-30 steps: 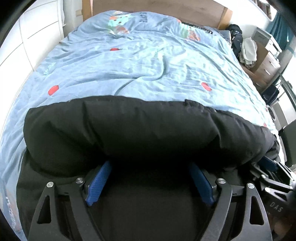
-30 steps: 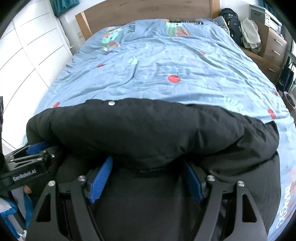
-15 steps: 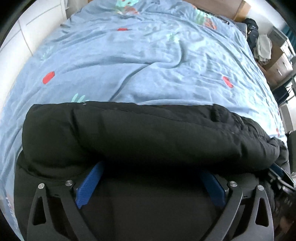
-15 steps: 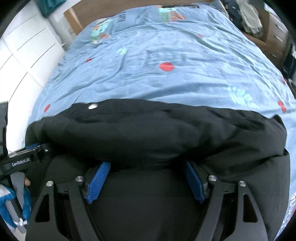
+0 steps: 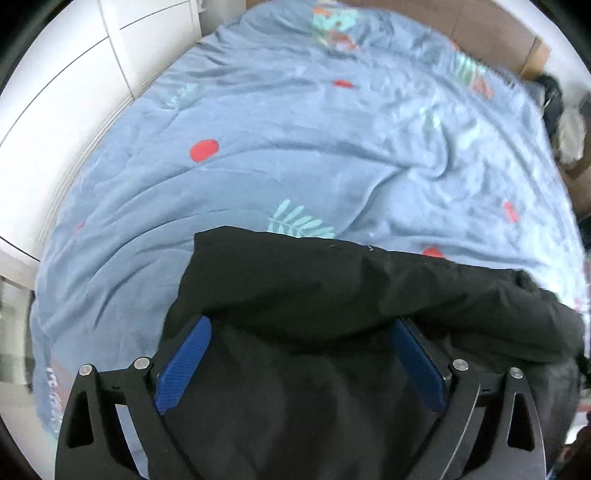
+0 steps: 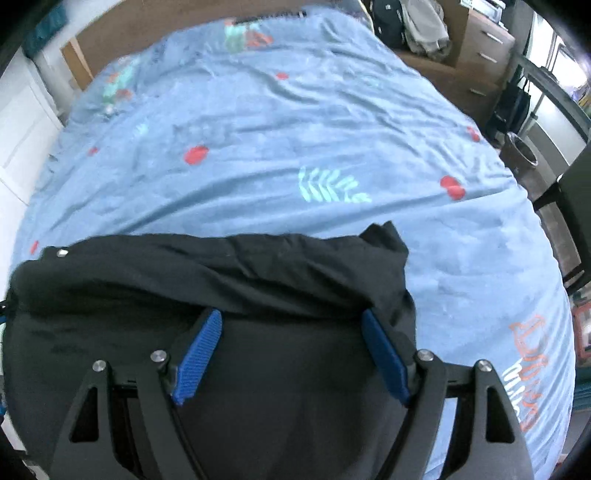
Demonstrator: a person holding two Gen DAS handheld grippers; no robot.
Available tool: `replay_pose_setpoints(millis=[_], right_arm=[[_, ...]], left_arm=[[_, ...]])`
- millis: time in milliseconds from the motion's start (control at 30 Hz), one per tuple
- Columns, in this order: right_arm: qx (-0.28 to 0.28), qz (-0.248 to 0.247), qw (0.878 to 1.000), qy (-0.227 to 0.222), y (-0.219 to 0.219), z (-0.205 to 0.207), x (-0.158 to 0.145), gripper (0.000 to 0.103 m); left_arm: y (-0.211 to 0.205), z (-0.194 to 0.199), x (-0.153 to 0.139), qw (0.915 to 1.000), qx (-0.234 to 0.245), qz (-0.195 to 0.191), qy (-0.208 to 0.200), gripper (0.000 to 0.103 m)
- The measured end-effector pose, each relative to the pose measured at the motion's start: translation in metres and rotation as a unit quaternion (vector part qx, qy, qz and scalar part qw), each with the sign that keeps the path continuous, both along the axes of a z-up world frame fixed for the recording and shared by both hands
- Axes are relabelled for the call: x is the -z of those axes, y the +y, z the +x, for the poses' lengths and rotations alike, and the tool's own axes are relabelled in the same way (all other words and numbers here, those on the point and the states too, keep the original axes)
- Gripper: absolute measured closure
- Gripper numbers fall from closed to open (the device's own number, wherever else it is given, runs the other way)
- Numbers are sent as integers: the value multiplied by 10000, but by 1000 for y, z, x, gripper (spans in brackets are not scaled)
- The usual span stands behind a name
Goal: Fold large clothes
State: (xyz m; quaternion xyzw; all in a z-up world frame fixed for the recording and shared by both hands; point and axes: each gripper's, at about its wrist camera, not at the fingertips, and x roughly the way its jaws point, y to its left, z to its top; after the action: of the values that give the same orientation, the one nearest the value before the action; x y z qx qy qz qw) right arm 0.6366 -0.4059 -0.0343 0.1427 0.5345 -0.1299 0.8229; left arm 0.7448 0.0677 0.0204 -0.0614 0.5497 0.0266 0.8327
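A black padded jacket (image 5: 369, 288) lies folded across the near end of a bed, on a blue patterned duvet (image 5: 295, 129). My left gripper (image 5: 301, 325) points down over the jacket's left end. Its blue pads (image 5: 184, 362) stand wide apart and its jaws are closing. The jacket's thick fold bulges over the tips and black fabric lies between them, with neither pad seen pressing on it. My right gripper (image 6: 291, 315) is open over the right end of the jacket (image 6: 221, 273), whose corner (image 6: 384, 240) sticks up on the duvet (image 6: 295, 110).
White wardrobe doors (image 5: 55, 92) run along the bed's left side. A wooden headboard (image 6: 147, 33) stands at the far end. On the right are a chest of drawers (image 6: 484, 48), bags (image 6: 406, 18), a bin (image 6: 521, 147) and a dark chair (image 6: 576, 192).
The grippers have moved apart along the jacket, the left one to its left end and the right one to its right end. Neither gripper shows in the other's view now.
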Motion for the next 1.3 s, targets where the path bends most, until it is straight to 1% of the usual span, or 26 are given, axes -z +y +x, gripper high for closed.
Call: replay_pose_setpoints(millis=[100, 133, 233, 300, 433, 533, 700, 800, 933, 1067, 1133, 1300], right_arm=[[-366, -14, 9988, -340, 25, -17, -27, 25], [-616, 16, 9971, -449, 41, -24, -36, 25], [-1150, 95, 9915, -604, 80, -39, -49, 25], [-1421, 127, 9876, -651, 104, -48, -50, 25], [-1849, -45, 9811, -572, 140, -61, -36, 25], [-1876, -63, 9810, -488, 149, -66, -24, 25], [-1769, -117, 9831, -449, 138, -75, -15, 24], [-1523, -58, 9876, -364, 121, -80, -12, 24], [-1262, -369, 9911, -212, 104, -92, -17, 24], [-1392, -351, 9889, -378, 110, -108, -34, 24], [-1586, -299, 9857, -494, 123, -116, -41, 24], [-1840, -174, 9814, -516, 146, -124, -39, 24]], left_arm=[[-4, -27, -13, 9992, 265, -91, -294, 6], [-7, -35, -14, 9987, 352, -132, -342, 6], [-17, -59, -10, 9972, 512, -297, -447, 6], [-23, -73, -6, 9960, 589, -342, -584, 6], [-38, -84, 7, 9948, 677, -346, -679, 6], [-45, -90, 15, 9945, 722, -218, -734, 6], [-42, -105, 18, 9937, 731, -20, -848, 6], [-37, -118, 12, 9930, 694, 48, -957, 6], [-39, -137, 0, 9907, 781, -16, -1117, 6], [-42, -152, -6, 9893, 836, -139, -1187, 6], [-45, -159, -5, 9890, 860, -184, -1186, 6], [-51, -168, 0, 9886, 947, -103, -1164, 6]])
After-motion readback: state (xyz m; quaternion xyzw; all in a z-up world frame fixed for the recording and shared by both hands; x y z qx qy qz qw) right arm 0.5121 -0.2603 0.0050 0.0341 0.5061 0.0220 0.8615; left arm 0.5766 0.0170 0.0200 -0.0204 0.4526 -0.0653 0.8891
